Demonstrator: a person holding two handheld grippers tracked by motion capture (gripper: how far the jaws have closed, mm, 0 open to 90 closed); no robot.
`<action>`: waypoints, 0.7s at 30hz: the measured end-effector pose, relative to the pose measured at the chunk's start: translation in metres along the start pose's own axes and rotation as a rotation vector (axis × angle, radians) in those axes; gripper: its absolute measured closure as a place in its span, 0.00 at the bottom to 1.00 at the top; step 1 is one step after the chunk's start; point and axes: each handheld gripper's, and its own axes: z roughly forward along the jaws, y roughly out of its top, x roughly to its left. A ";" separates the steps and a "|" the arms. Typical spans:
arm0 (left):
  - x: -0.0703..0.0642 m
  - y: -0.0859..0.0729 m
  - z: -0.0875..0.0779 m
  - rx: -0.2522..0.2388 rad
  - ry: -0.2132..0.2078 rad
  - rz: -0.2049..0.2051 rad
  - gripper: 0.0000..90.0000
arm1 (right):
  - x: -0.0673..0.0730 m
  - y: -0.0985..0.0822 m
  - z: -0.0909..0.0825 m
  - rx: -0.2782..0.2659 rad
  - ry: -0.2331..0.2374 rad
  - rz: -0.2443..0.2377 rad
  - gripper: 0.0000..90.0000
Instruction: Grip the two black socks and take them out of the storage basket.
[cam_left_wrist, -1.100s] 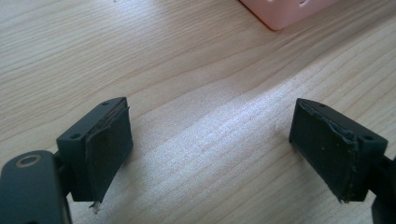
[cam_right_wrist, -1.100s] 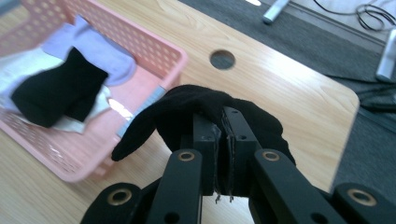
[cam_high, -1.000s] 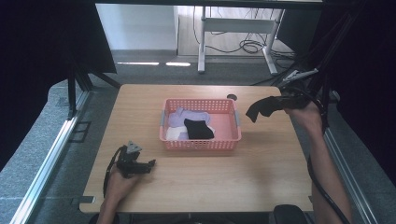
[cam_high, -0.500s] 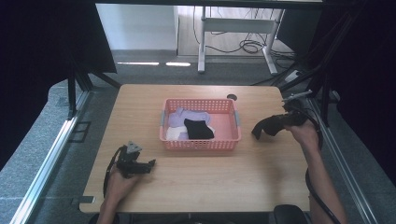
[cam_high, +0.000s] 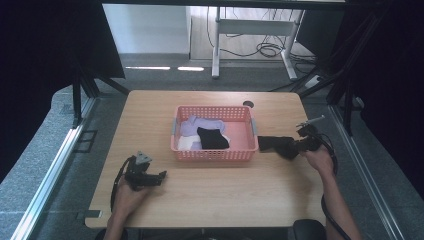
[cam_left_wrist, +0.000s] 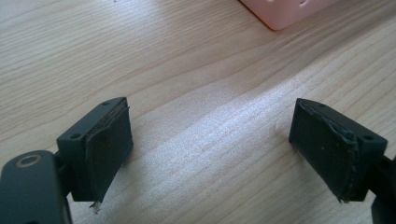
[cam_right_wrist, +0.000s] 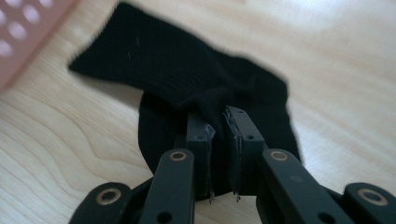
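Right hand-held gripper (cam_right_wrist: 218, 122) pinches black ribbed sock (cam_high: 274, 144) onto wooden table (cam_high: 210, 190) at 3 o'clock of pink plastic basket (cam_high: 214, 151); likely next: release it; left hand-held gripper (cam_left_wrist: 210, 154) idle, wide.

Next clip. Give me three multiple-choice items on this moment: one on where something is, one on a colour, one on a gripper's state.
1. Where is the black sock that the right gripper holds?
A. inside the basket
B. on the table right of the basket
C. on the floor

2. What colour is the basket?
A. pink
B. blue
C. green

3. How does the left gripper stand?
A. shut on a sock
B. shut and empty
C. open and empty

Answers: 1 B, it lies on the wood beside the basket's right wall. 2 A, its walls are pink. 3 C, its jaws stand wide apart over bare table.
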 end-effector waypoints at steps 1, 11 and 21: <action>0.000 0.000 0.000 0.000 0.000 0.000 0.14 | 0.000 -0.003 0.003 0.008 0.003 0.001 0.88; 0.000 0.000 0.000 0.002 0.000 0.000 0.14 | 0.001 -0.007 -0.003 -0.002 0.015 0.014 0.63; -0.001 0.000 0.000 -0.005 0.000 -0.008 0.15 | 0.019 0.021 -0.032 -0.056 0.039 -0.043 0.49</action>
